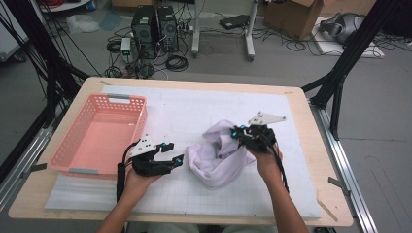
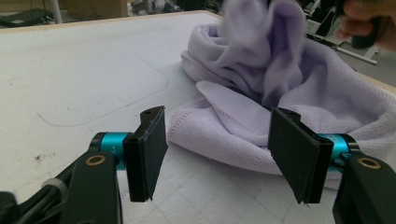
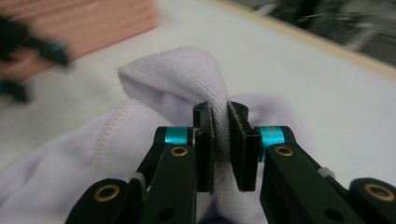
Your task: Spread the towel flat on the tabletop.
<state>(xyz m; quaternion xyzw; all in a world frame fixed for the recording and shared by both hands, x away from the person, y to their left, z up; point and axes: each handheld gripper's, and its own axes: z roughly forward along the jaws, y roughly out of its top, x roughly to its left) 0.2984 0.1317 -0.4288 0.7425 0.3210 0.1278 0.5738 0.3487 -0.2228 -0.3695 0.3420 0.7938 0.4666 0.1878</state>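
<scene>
A crumpled lilac towel (image 1: 219,156) lies on the white mat at the middle of the table. My right gripper (image 1: 239,134) is shut on a fold of the towel (image 3: 187,74) and holds that fold lifted above the heap; the cloth is pinched between the two pads (image 3: 205,149). My left gripper (image 1: 176,154) rests low on the mat to the left of the towel, its jaws open. In the left gripper view the towel (image 2: 289,93) lies just beyond the open left gripper (image 2: 224,154), with nothing between the pads.
A pink plastic basket (image 1: 73,150) stands at the left of the table, close to my left hand. The white mat (image 1: 194,107) covers most of the wooden table (image 1: 320,194). Beyond the table, computers and cables lie on the floor.
</scene>
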